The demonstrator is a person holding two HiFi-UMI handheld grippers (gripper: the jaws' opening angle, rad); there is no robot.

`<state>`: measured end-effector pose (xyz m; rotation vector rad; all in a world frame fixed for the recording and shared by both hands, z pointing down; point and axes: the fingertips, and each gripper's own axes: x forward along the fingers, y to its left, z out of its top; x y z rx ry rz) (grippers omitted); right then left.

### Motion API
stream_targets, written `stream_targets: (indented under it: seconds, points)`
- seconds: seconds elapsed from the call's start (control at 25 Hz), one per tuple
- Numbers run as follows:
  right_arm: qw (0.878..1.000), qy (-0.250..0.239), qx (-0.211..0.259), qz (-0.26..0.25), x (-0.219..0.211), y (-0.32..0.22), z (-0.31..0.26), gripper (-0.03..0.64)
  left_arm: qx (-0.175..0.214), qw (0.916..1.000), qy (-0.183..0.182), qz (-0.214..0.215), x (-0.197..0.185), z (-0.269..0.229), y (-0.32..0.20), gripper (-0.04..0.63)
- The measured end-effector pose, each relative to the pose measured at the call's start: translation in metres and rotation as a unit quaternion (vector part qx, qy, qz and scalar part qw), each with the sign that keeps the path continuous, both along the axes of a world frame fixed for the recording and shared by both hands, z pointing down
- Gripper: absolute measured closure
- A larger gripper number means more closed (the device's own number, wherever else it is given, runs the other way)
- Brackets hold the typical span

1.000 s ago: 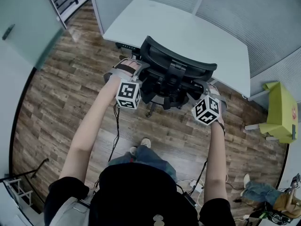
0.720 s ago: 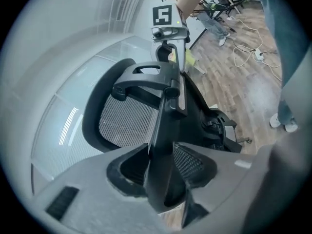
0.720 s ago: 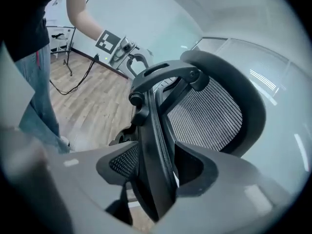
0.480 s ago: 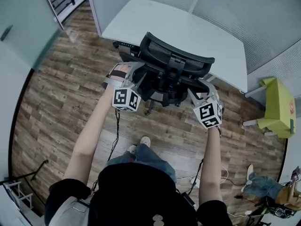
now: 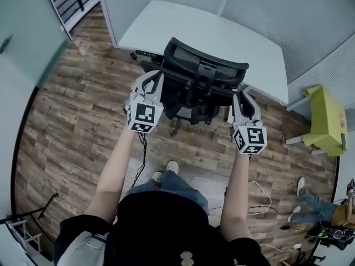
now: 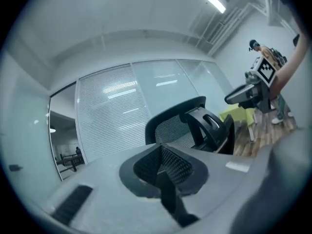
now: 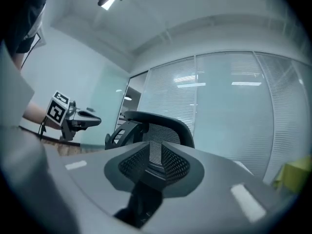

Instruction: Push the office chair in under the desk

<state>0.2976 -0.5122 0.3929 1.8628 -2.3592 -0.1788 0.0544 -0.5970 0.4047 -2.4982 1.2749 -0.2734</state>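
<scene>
The black mesh-backed office chair (image 5: 202,71) stands with its seat partly under the white desk (image 5: 222,35), its back toward me. My left gripper (image 5: 151,81) is at the left edge of the chair's back. Its jaws are shut with nothing between them, and in the left gripper view the left gripper (image 6: 161,152) looks past them to the chair (image 6: 170,126). My right gripper (image 5: 242,97) is at the back's right edge. Its jaws are closing, and a narrow gap shows in the right gripper view at the right gripper (image 7: 155,152) with nothing gripped. Whether either touches the chair I cannot tell.
Glass partition walls with blinds (image 5: 310,21) rise behind the desk. A yellow-green seat (image 5: 327,121) stands at the right. Cables (image 5: 141,148) lie on the wooden floor by my feet. Another person's legs (image 5: 313,204) show at the lower right.
Both grippers have turned from angled inward to pointing forward along the chair's sides. Their marker cubes have dropped back toward me. Both pairs of jaws have narrowed.
</scene>
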Motion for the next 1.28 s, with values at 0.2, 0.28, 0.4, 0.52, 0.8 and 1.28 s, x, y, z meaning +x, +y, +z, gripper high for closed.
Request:
stream_targets:
  seconds: [0.2, 0.28, 0.4, 0.52, 0.8, 1.28]
  points:
    - [0.996, -0.071, 0.034, 0.042, 0.011, 0.013, -0.008, 0.566, -0.021, 0.9976, 0.066, -0.005, -0.008, -0.013, 0.004, 0.588]
    - [0.993, -0.089, 0.044, 0.057, 0.015, 0.019, -0.009, 0.577, -0.028, 0.9959, 0.086, -0.009, -0.011, -0.015, 0.006, 0.588]
    - [0.99, -0.107, 0.053, 0.079, 0.02, 0.028, -0.008, 0.597, -0.038, 0.9927, 0.114, -0.015, -0.018, -0.016, 0.007, 0.588]
    - [0.986, -0.121, 0.056, 0.095, 0.027, 0.036, -0.004, 0.609, -0.043, 0.9908, 0.127, -0.017, -0.023, -0.014, 0.009, 0.588]
    - [0.981, -0.137, 0.062, 0.124, 0.041, 0.046, 0.002, 0.611, -0.052, 0.9887, 0.14, -0.015, -0.022, -0.011, 0.011, 0.588]
    - [0.979, -0.137, 0.057, 0.138, 0.049, 0.048, 0.008, 0.611, -0.055, 0.9896, 0.133, -0.012, -0.015, -0.007, 0.014, 0.588]
